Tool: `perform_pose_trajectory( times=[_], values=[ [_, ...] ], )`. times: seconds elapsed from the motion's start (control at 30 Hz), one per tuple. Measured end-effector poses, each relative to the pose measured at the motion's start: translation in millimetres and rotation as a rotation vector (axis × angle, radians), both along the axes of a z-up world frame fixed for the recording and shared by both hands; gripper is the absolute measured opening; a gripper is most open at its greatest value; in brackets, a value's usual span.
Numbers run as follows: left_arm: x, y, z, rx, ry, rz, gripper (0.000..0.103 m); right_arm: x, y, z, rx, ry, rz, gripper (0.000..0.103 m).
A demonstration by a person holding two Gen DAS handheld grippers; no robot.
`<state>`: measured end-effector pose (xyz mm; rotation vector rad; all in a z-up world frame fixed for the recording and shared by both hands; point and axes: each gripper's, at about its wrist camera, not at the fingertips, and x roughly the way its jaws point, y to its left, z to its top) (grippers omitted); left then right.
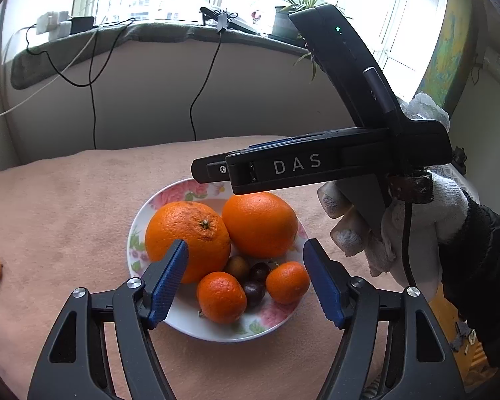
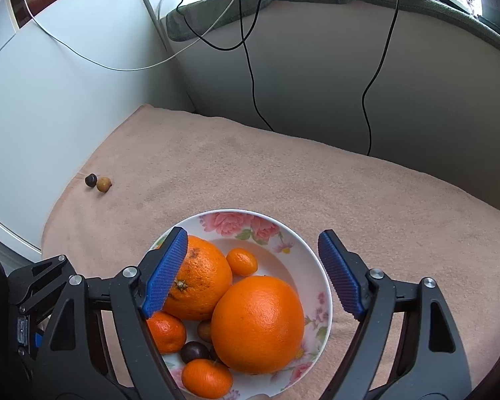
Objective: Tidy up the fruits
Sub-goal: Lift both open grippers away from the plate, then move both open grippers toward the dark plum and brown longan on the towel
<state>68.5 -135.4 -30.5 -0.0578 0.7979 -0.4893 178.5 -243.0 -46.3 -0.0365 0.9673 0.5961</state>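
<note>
With both my left claw and right claw released and empty over the floral bowl heaped with oranges, I risk nudging the big orange out onto the blanket when reaching.

Pink blanket covers the surface; black cables hang below a potted plant.

The left tool's near pad covers the lower edge of the big orange. The plate's bottom rim runs off the right wrist picture at six o'clock. Small dark fruits sit half buried among the tangerines; their kind is unclear. The gloved hand hides behind the right tool's body.
</note>
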Motion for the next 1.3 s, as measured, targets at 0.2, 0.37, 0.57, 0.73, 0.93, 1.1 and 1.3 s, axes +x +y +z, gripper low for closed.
perform_pose_trajectory(
  times=[0.2, 0.37, 0.57, 0.73, 0.93, 1.1, 1.3],
  values=[
    [1, 3, 1, -0.003, -0.003, 0.008, 0.072, -2, 1, 2, -0.008, -0.011, -0.012, 0.083],
    [-3, 7, 2, -0.006, -0.006, 0.018, 0.072, -5, 1, 4, -0.006, -0.021, -0.024, 0.083],
    [-7, 14, 3, -0.006, -0.014, 0.027, 0.072, -10, 1, 8, -0.008, -0.038, -0.032, 0.083],
    [-11, 17, 5, -0.01, -0.019, 0.035, 0.072, -13, 1, 8, 0.003, -0.034, -0.044, 0.083],
    [-14, 21, 6, -0.015, -0.025, 0.045, 0.072, -17, -1, 8, 0.019, -0.025, -0.061, 0.083],
    [-18, 24, 6, -0.009, -0.034, 0.054, 0.075, -23, -2, 9, 0.034, -0.036, -0.07, 0.083],
    [-23, 36, 3, -0.025, -0.032, 0.079, 0.075, -38, 5, 11, 0.035, -0.069, -0.088, 0.083]
  ],
)
